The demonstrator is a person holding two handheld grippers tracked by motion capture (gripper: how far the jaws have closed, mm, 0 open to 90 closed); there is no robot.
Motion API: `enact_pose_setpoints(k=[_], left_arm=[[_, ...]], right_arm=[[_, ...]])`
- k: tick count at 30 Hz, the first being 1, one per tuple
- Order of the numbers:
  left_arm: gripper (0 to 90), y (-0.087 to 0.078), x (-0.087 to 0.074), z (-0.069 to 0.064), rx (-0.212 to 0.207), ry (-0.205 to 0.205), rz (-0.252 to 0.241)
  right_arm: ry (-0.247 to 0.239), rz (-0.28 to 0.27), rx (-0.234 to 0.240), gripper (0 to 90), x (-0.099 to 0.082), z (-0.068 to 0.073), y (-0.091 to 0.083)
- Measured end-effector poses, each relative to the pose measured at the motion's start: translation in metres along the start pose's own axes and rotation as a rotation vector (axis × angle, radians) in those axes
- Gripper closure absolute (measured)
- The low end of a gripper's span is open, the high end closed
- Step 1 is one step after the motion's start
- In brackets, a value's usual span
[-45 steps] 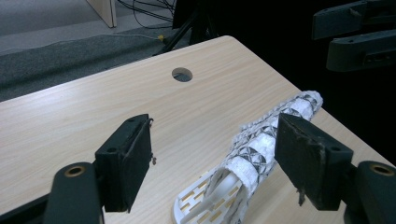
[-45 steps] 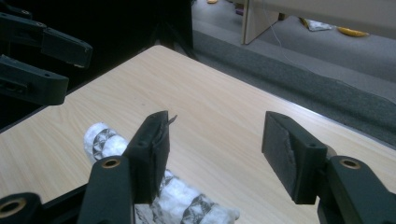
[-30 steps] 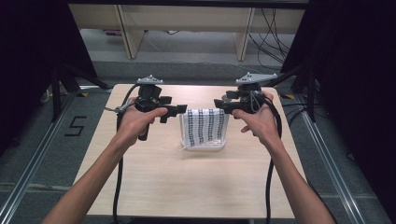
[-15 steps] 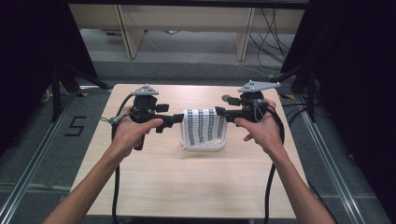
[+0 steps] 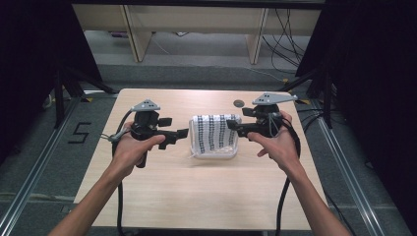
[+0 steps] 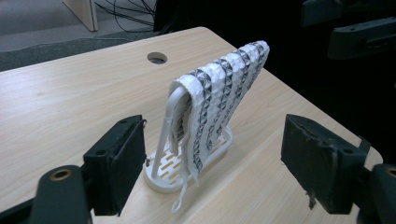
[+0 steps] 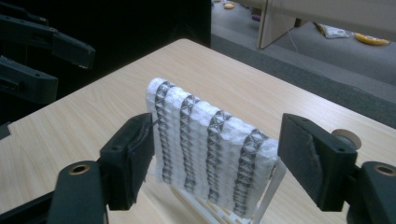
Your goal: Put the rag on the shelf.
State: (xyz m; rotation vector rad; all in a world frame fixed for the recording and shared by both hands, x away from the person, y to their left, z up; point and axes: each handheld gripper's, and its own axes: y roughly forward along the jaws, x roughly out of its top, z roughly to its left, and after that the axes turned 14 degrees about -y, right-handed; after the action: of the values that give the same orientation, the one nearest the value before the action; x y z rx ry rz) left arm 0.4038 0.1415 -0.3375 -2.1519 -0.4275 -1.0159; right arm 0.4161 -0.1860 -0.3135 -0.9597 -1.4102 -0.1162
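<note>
A white cloth with black patterned stripes (image 5: 215, 133) hangs over a small white rack (image 5: 211, 156) in the middle of the wooden table (image 5: 196, 196). My left gripper (image 5: 183, 133) points at it from the left, just short of the rack. Its jaws have just been opening and stand wide; in the left gripper view the cloth (image 6: 219, 93) and rack base (image 6: 163, 176) lie ahead of them, untouched. My right gripper (image 5: 232, 129) faces the cloth's right edge. Its jaws have just been opening too, and the cloth (image 7: 210, 140) sits ahead between them, untouched by the pads.
A round cable hole (image 5: 239, 103) lies in the table behind the rack. Wooden furniture legs and loose cables stand on the floor beyond the far edge. Dark curtains and metal rails flank both sides. A black cable trails from each gripper toward the near edge.
Both hands have come down and nearer to me, level with the cloth on either side of it. Both pairs of jaws stand wider than before.
</note>
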Motion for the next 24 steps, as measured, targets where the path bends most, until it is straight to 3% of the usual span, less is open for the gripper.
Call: enact_pose_setpoints(k=[3,4,9,12,14,16,18,20,21,22,24], left_arm=[[19.8,-0.003,-0.005,-0.001,-0.003,-0.004,0.0],[19.3,-0.005,-0.008,-0.001,-0.002,0.008,0.003],[19.1,-0.009,-0.015,-0.003,-0.007,0.015,0.004],[19.1,-0.012,-0.02,-0.004,-0.01,0.019,0.003],[19.1,-0.013,-0.022,-0.004,-0.008,0.025,0.009],[19.1,-0.013,-0.025,-0.003,-0.02,0.019,0.004],[19.1,-0.014,-0.028,-0.003,-0.019,0.024,0.009],[19.1,-0.015,-0.03,-0.002,-0.016,0.029,0.007],[19.1,-0.015,-0.031,-0.002,-0.015,0.022,0.006],[19.1,-0.016,-0.032,-0.002,-0.011,0.025,0.01],[19.1,-0.016,-0.034,-0.002,-0.004,0.027,0.011]], right_arm=[[0.019,-0.002,-0.001,24.6,-0.002,0.003,-0.003],[-0.003,-0.013,-0.003,24.3,-0.004,0.003,-0.004],[-0.002,-0.02,-0.003,24.3,-0.008,0.005,-0.005],[0.02,-0.022,-0.003,24.4,-0.011,0.009,-0.006],[0.002,-0.028,-0.001,24.4,-0.014,0.01,-0.008],[0.024,-0.02,0.001,24.5,-0.014,0.012,-0.008],[0.005,-0.017,-0.001,24.6,-0.016,0.013,-0.009],[0.025,-0.02,0.0,24.6,-0.018,0.016,-0.009],[-0.008,-0.026,-0.007,24.6,-0.019,0.015,-0.009],[0.008,-0.031,0.012,24.7,-0.021,0.016,-0.008],[0.013,-0.017,0.008,24.7,-0.022,0.018,-0.01]])
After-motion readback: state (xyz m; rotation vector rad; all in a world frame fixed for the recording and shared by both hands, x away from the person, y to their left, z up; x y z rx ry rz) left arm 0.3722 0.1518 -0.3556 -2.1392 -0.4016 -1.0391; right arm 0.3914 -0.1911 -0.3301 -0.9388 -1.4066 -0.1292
